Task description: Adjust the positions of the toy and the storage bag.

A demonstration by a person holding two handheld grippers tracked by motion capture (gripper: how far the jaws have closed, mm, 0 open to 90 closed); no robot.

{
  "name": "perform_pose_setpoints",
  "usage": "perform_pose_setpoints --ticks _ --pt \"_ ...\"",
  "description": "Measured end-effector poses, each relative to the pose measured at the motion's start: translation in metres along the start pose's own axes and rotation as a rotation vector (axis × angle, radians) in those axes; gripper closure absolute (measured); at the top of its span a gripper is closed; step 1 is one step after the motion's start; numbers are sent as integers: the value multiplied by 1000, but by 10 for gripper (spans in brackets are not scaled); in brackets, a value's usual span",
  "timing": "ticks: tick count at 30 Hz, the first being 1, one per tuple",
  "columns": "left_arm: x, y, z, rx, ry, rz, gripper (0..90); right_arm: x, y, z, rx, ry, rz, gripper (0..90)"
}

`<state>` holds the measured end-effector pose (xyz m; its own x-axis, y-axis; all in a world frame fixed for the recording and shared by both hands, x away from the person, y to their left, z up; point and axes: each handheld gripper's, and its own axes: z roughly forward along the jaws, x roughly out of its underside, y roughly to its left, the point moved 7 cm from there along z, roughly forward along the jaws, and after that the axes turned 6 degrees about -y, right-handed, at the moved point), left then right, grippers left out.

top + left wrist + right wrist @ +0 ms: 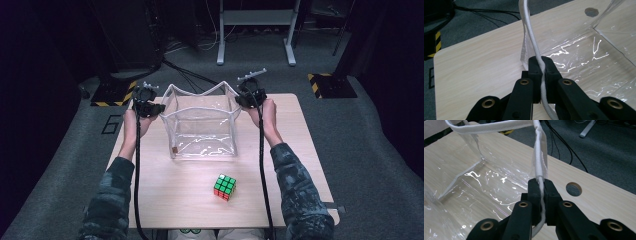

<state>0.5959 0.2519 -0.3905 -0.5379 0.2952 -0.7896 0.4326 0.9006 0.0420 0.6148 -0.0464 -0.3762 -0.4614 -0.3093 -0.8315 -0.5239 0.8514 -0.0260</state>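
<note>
Both tongs pinch the white rim cord of the clear bag (202,125), centre of the high view: left gripper (543,65) on its left edge, right gripper (541,187) on its right. Risk: thin cord slips out, mouth collapses; cube (225,187) waits below, nearer the person.

bag (202,131) mouth open, cube (225,187) near front

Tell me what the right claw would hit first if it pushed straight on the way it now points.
The right claw is already shut on the clear bag's white rim, so pushing on would press that rim and the clear side wall first, probably folding it; beyond lies bare table.
</note>
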Motion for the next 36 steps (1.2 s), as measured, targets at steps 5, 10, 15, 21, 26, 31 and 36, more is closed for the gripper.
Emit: perform_pose_setpoints --ticks 5,10,15,21,26,31,36 --pt "-5 -8 4 11 6 15 871 2 -9 -6 18 -2 0 862" --pt "-8 -20 11 26 14 28 871 9 -19 -7 36 11 8 862" --pt "-10 -29 18 37 18 40 871 16 -28 -9 53 20 22 862" --pt "-12 -38 24 47 23 44 870 24 -40 -9 69 31 39 861" --pt "-9 -38 28 42 29 36 868 29 -44 -7 68 36 47 860" --pt "-8 -38 30 47 28 24 860 30 -42 -5 58 35 40 842" --pt "-9 -42 29 54 33 30 727 27 -36 -6 40 29 38 740"
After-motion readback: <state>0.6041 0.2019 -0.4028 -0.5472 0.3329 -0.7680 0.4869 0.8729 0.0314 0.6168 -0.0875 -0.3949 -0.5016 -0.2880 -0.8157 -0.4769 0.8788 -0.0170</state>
